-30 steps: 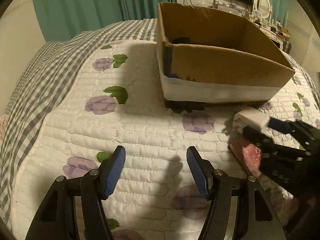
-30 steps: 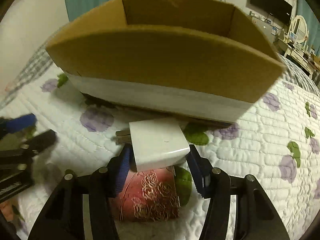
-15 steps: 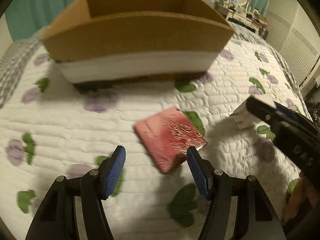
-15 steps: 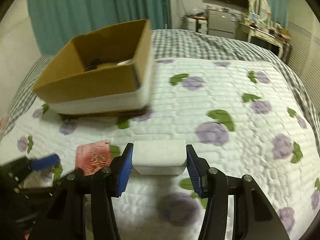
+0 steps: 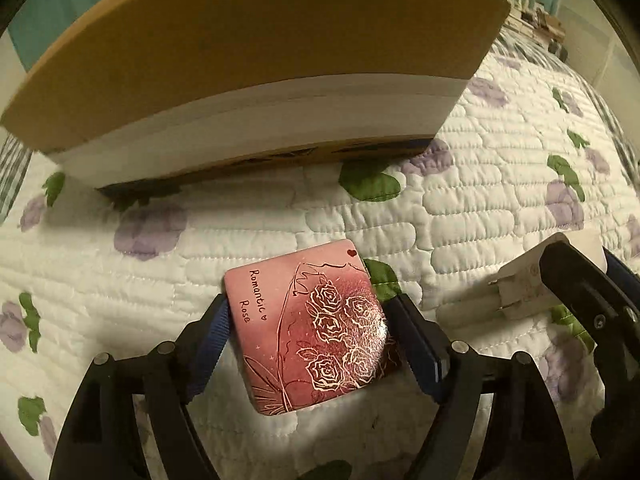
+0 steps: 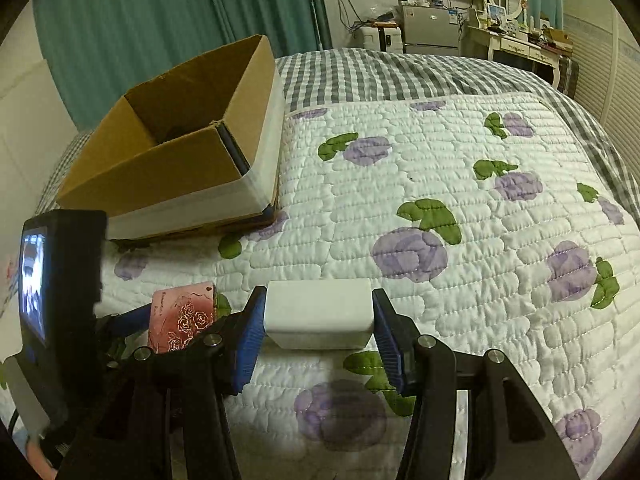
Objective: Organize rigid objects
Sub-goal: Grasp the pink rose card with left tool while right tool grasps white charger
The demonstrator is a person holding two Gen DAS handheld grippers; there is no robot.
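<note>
A pink "Romantic Rose" box (image 5: 310,328) lies on the quilt between the fingers of my left gripper (image 5: 316,344), whose blue pads press its two sides. It also shows in the right wrist view (image 6: 182,320). My right gripper (image 6: 319,322) is shut on a white charger plug (image 6: 319,318) and holds it above the quilt. In the left wrist view the charger (image 5: 532,284) and the right gripper sit at the right edge, prongs pointing left. An open cardboard box (image 6: 172,148) with a white band stands just beyond the pink box (image 5: 256,56).
The flowered white quilt (image 6: 440,208) covers the bed, with a grey checked blanket (image 6: 400,76) behind it. Teal curtains, a dresser with a mirror and a TV stand at the back of the room. The left gripper's body with its small screen (image 6: 36,280) fills the left edge.
My left gripper has moved forward to the pink box and closed onto its sides. My right gripper has carried the white charger up and to the right, away from the cardboard box.
</note>
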